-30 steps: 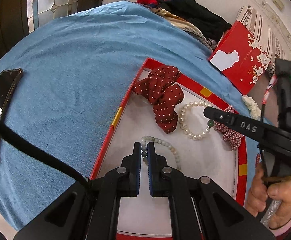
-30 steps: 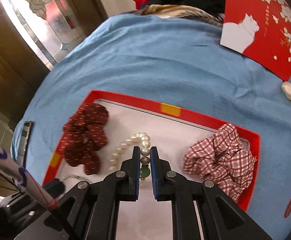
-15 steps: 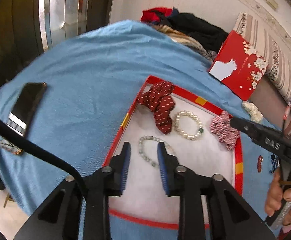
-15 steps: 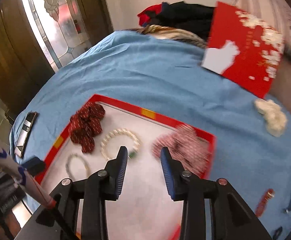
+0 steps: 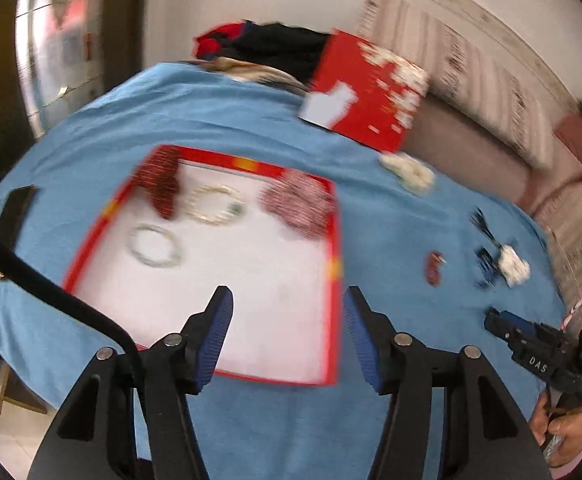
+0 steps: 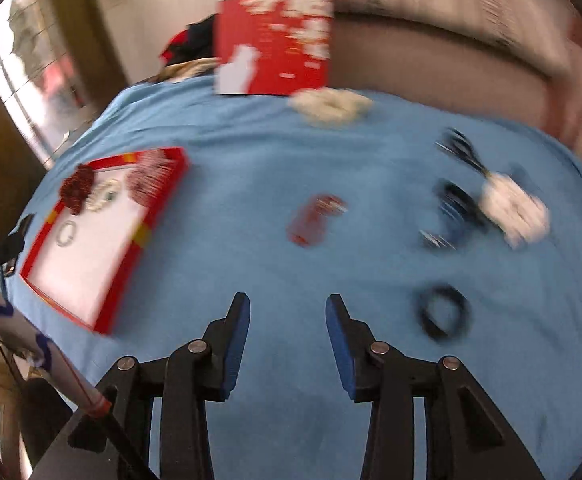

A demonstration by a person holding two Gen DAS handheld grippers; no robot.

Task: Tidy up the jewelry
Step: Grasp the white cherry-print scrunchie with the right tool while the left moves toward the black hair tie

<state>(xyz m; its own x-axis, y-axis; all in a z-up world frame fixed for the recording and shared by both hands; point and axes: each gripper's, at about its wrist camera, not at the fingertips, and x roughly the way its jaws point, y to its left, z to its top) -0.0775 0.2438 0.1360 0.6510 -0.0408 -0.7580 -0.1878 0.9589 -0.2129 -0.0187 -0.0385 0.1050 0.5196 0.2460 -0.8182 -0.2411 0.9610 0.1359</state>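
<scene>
A red-rimmed tray (image 5: pixel 333 240) with a white floor lies on the blue cloth. In it are a dark red scrunchie (image 5: pixel 163 188), a pearl bracelet (image 5: pixel 215 204), a pale bead bracelet (image 5: pixel 155 246) and a checked scrunchie (image 5: pixel 299 204). My left gripper (image 5: pixel 287 296) hangs above the tray's near right corner, its jaws opening with nothing between them. My right gripper (image 6: pixel 287 302) is over bare cloth to the right of the tray (image 6: pixel 143 236), jaws also opening and empty. Ahead of it lie a red hair clip (image 6: pixel 315 220) and a black hair tie (image 6: pixel 445 314).
A white fluffy piece with dark clips (image 6: pixel 515 212) and a cream scrunchie (image 6: pixel 331 106) lie farther out on the cloth. A red box lid (image 6: pixel 275 40) leans at the back beside piled clothes. A phone (image 5: pixel 17 212) lies left of the tray. A sofa runs behind.
Both grippers opened and let go of the bracelets, which stay in the tray. Both pulled back and up; the right one swung right, away from the tray, over the loose items.
</scene>
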